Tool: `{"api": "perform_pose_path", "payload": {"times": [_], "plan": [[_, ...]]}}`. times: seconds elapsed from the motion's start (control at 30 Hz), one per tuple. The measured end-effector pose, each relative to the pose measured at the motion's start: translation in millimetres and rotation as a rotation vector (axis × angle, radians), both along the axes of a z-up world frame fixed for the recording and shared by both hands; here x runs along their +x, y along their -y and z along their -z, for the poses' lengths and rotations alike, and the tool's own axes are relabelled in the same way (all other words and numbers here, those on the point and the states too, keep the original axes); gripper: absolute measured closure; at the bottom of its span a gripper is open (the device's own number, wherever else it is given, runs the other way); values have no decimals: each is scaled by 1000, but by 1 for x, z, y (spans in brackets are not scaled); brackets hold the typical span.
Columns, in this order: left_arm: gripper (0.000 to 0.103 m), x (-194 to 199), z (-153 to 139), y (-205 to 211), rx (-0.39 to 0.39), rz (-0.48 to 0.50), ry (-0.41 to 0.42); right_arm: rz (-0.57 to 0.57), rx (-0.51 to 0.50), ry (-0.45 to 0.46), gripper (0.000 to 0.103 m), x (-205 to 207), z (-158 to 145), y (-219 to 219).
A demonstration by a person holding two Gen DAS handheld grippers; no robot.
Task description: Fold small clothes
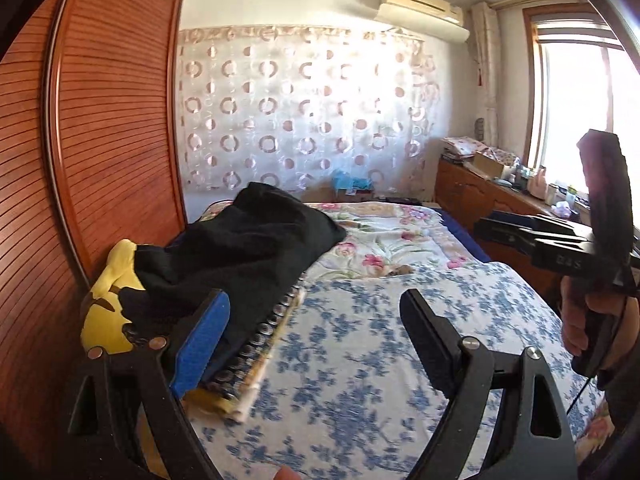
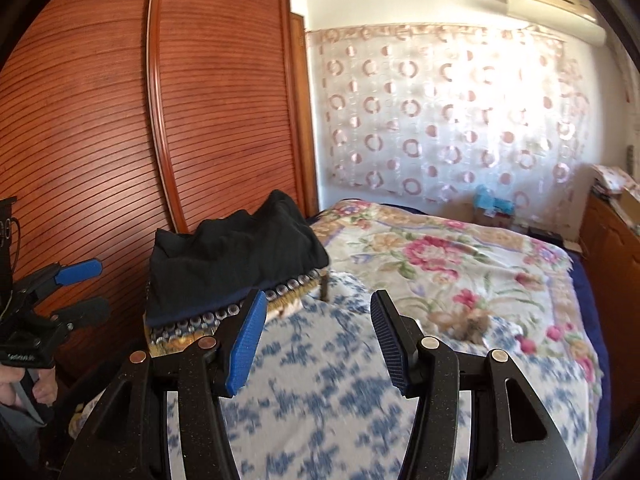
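Observation:
A heap of black clothing (image 1: pixel 248 248) (image 2: pixel 240 252) lies on a stack of folded fabric with a beaded edge (image 1: pixel 256 344) (image 2: pixel 224 316), at the left side of the bed. A yellow garment (image 1: pixel 108 308) pokes out at the heap's left. My left gripper (image 1: pixel 314 336) is open and empty, its blue pad (image 1: pixel 204 340) just in front of the stack. In the right wrist view the left gripper (image 2: pixel 86 288) hangs at the far left in front of the wardrobe. My right gripper (image 2: pixel 320 320) is open over the blue-flowered sheet, with nothing between its pads. It also shows at the right edge of the left wrist view, held by a hand (image 1: pixel 592 312).
The bed has a blue-flowered sheet (image 1: pixel 360 380) in front and a pink-flowered quilt (image 2: pixel 460 264) behind. A slatted wooden wardrobe (image 1: pixel 100 140) stands close on the left. A cluttered wooden dresser (image 1: pixel 480 196) runs under the window on the right. A circle-patterned curtain (image 2: pixel 440 120) hangs at the back.

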State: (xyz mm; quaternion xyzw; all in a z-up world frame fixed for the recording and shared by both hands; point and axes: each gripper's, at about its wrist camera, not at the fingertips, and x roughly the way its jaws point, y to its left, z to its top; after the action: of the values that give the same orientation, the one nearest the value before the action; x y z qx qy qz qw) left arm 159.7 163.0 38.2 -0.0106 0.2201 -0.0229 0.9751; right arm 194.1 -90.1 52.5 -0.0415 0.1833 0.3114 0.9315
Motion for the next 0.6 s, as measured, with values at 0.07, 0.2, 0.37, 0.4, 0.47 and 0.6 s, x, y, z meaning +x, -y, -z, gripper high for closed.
{"api": "perform_pose_path", "payload": {"times": [0.07,0.2,0.37,0.4,0.47,0.6], "plan": [[16,-5,-1,11,13,3,4,24,11,7,47,-20,-1,14],[16,-14,-4,28,37,4,13,94,23,30,44,-58,-3,41],[16,-22,-5,44,33,0,17,183,23,57,31,-104,-5,55],[16,-24,-5,47,30,2,16,199,27,59,28,-113,-6,58],[15,-28,-6,52,28,1,16,243,38,61,26,-133,-4,66],[16,-33,-4,61,30,12,14,296,57,65,24,-162,-2,72]]}}
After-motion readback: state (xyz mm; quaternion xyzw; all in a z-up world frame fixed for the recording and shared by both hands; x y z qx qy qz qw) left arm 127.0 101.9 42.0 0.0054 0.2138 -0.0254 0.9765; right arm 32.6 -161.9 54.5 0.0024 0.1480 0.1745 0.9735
